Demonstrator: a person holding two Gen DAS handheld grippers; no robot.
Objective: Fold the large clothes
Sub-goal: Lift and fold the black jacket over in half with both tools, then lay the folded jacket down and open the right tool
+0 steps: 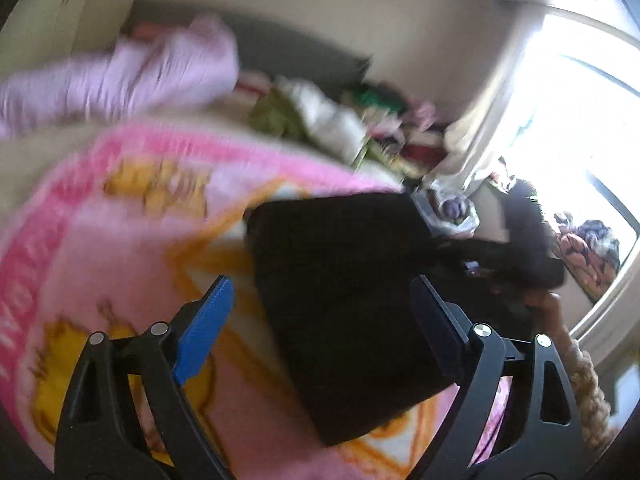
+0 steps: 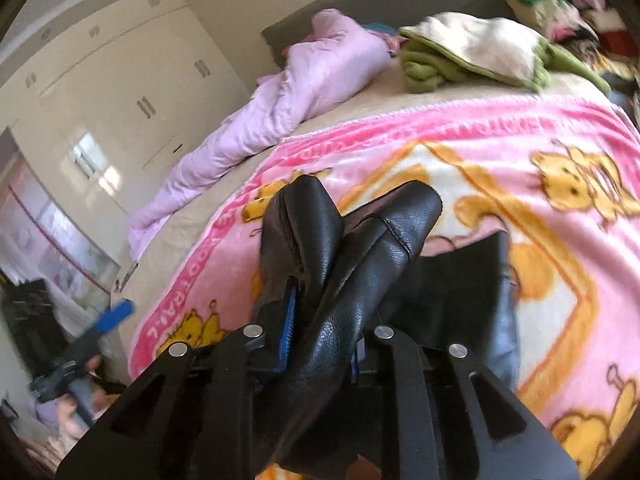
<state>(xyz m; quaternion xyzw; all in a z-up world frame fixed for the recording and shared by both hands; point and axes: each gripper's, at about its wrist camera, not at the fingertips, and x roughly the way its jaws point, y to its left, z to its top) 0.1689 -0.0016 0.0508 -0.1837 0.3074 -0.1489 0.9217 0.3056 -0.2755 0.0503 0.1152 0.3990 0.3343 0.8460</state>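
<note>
Black leather garment [image 2: 352, 280] bunches in the pinching right gripper [image 2: 320, 344] (left gripper [image 1: 320, 320] spread, empty), so lay it flat on the pink blanket [image 2: 560, 280] before creasing.

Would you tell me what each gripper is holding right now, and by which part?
The right gripper is shut on a bunched fold of the black leather garment. The left gripper is open above the garment and holds nothing.

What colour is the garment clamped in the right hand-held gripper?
Black, leather-like garment; clearest in the right wrist view.
</note>
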